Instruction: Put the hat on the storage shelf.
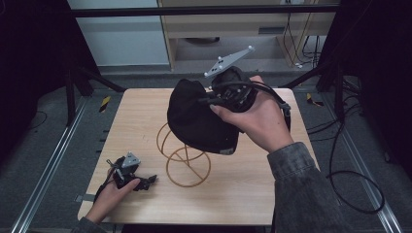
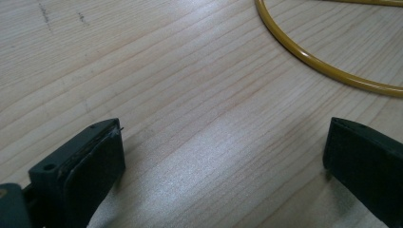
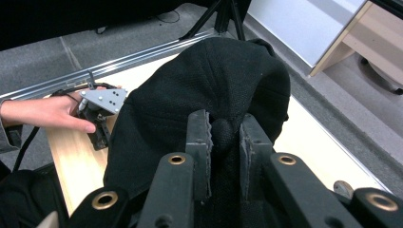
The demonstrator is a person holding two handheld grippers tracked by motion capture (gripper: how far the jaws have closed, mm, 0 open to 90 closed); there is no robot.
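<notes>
While the right gripper (image 3: 224, 137) pinches a fold of the black cap (image 1: 197, 119) above the yellow wire stand (image 1: 187, 162) (table centre), the left gripper (image 1: 145, 182) rests at seven o'clock, jaws apart, nothing between them.

Cap (image 1: 197, 116): plain black fabric. Wire stand (image 1: 187, 162): mustard yellow. Table (image 1: 243, 189): pale wood, fine straight grain. Right gripper (image 3: 224, 137): black, with brass-coloured rivets. Sleeve (image 1: 306, 189): mottled grey.
</notes>
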